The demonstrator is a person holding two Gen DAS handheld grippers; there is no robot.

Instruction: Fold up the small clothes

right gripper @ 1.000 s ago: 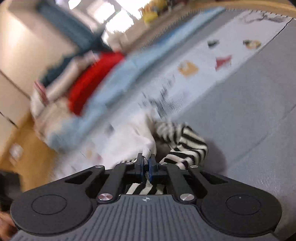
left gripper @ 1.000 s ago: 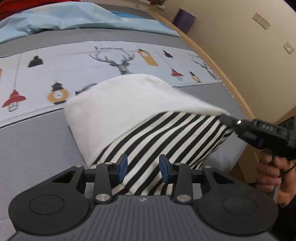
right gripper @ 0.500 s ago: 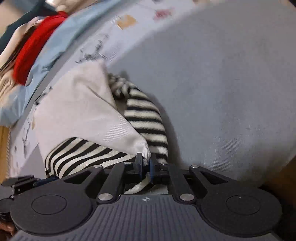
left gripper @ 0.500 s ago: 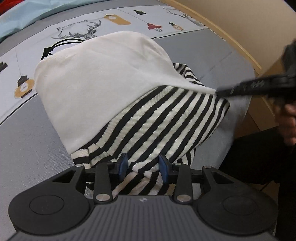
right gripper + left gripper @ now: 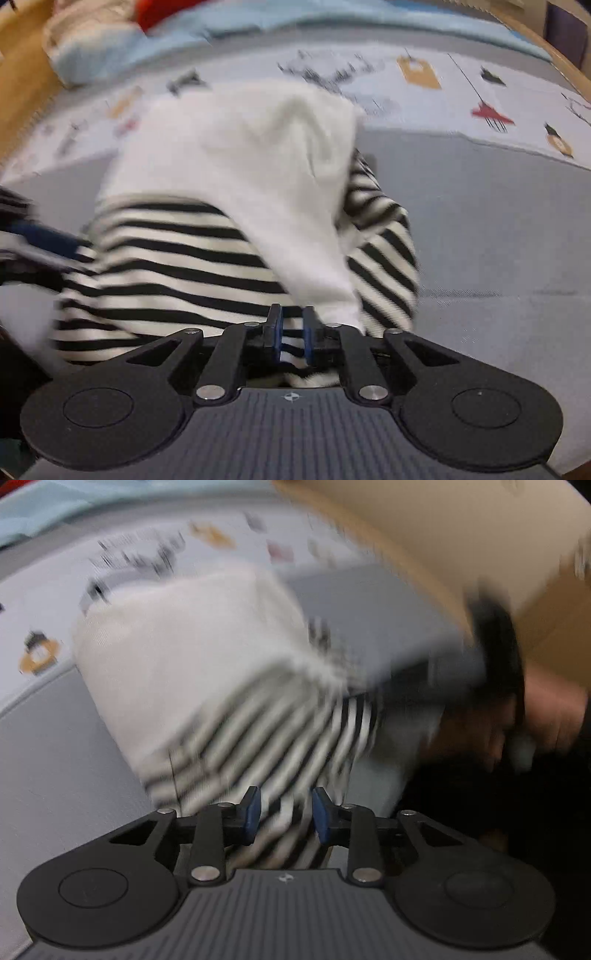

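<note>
1. Black-and-white striped knit garment w/ plain white panel [image 5: 229,206] lies on the grey bed cover [image 5: 498,229], near the bed's front edge, just below the printed strip of lamp and deer motifs [image 5: 480,96].
2. Right tongs [image 5: 292,338]: blue pads [image 5: 277,338] now stand a narrow gap apart w/ striped hem between them. 0.5 s ago they were pressed tight on that hem, so grip looks to be loosening; can't tell if cloth is still truly pinched.
3. Left tongs [image 5: 284,814]: spread, same as 1 s ago, striped cloth seen in the gap but pads don't close on it. Not holding.
4. Change: 1 s ago the right side carried the corner up and across; white panel now lies folded over the stripes, bundle more compact, one striped sleeve end poking out at its right side.
5. Both views blurred, so both hands are moving fast; the person's right hand [image 5: 546,716] shows at right edge of left view.
6. Meaning: this fold seems laid down, release under way. Next prob. a re-grip for another fold or smoothing. Risk: the loose sleeve end springs out.
</note>
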